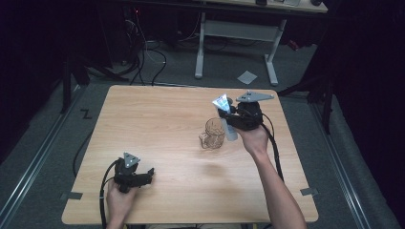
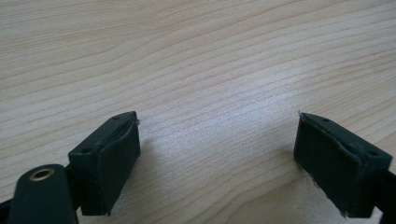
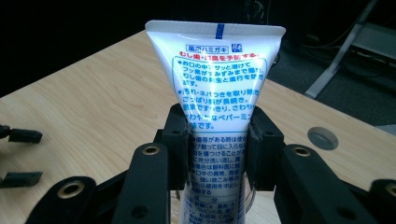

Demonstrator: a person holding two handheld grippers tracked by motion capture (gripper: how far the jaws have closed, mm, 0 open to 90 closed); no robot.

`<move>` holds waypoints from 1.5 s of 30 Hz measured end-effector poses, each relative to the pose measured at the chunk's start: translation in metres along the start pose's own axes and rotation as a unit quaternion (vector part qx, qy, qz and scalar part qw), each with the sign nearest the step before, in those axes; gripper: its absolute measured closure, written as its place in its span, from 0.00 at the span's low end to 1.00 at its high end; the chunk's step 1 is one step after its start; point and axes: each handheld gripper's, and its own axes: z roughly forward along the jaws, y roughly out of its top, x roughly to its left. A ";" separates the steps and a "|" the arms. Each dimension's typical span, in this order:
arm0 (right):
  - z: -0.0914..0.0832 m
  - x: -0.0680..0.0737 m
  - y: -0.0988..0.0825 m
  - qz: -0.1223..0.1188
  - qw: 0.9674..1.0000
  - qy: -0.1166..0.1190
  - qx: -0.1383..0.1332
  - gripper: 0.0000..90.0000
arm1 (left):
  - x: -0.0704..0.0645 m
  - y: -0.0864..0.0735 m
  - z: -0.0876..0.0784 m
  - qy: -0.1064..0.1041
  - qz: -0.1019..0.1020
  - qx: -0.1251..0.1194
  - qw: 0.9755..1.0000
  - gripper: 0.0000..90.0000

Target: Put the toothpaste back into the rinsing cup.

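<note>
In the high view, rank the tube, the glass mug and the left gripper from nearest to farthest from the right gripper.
1. Tube: clamped between the jaws of the right gripper, crimped end up.
2. Glass mug: on the table just below and left of it.
3. Left gripper: far off at the table's near left, jaws open.

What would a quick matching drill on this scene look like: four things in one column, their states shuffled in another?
Things:
1. white printed toothpaste tube
2. clear glass mug
3. left gripper
4. right gripper

States:
A. jaws apart over bare wood
B. clamped between two black jaws, crimped end up
C. standing on the wooden table, handle toward the person
D. shut on a tube, held above the table

Pairs: 1-B, 2-C, 3-A, 4-D
</note>
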 end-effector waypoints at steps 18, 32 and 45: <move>0.024 0.001 0.013 0.000 1.000 -0.028 -0.009 0.73 | 0.000 0.000 0.000 0.000 0.001 0.001 1.000 0.16; 0.040 -0.006 0.012 0.015 1.000 -0.021 -0.014 0.72 | 0.000 0.000 0.000 0.000 0.001 0.001 1.000 0.16; 0.053 -0.003 0.009 0.019 1.000 -0.018 -0.004 0.72 | 0.000 0.000 0.000 0.001 0.001 0.001 1.000 0.16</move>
